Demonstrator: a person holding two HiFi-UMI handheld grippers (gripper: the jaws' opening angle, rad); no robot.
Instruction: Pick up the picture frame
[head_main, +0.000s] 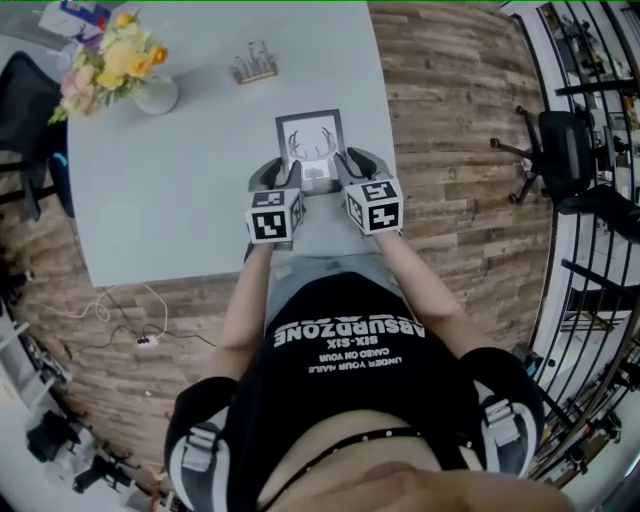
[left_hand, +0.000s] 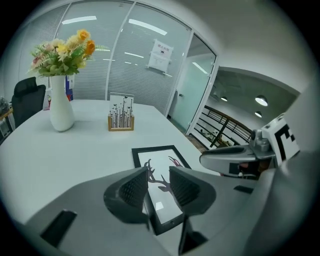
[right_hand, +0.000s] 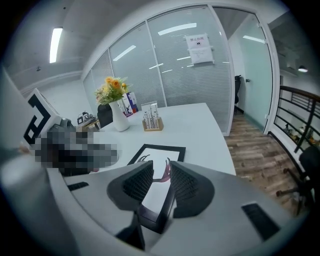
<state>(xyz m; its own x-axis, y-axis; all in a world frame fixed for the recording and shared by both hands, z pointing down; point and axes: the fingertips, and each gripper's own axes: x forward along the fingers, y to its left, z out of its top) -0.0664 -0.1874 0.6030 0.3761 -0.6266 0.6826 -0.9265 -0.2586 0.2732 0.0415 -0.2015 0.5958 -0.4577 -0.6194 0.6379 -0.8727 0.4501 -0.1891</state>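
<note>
Nearest the head camera is the person's black printed shirt, from which two bare forearms reach forward to the marker cubes of the two grippers.

The left gripper and the right gripper sit side by side over the near end of the picture frame, left at its near-left corner and right at its near-right corner.

The frame lies flat on the grey table, close to the table's right edge and well apart from the other things. It has a black border and a white print of antlers.

In the left gripper view I see the left gripper with its ribbed pads standing apart by a narrow gap. The left border of the frame runs down through that gap. I see neither pad pressing on it.

In the right gripper view the right gripper shows its pads apart likewise, with the right border of the frame passing between them. Whether the jaw tips rest on the frame or the table I cannot tell.

At the far end of the table stands a white vase of yellow and pink flowers, and near it a small wooden holder of upright cards.

To the right is plank floor with a black office chair.
</note>
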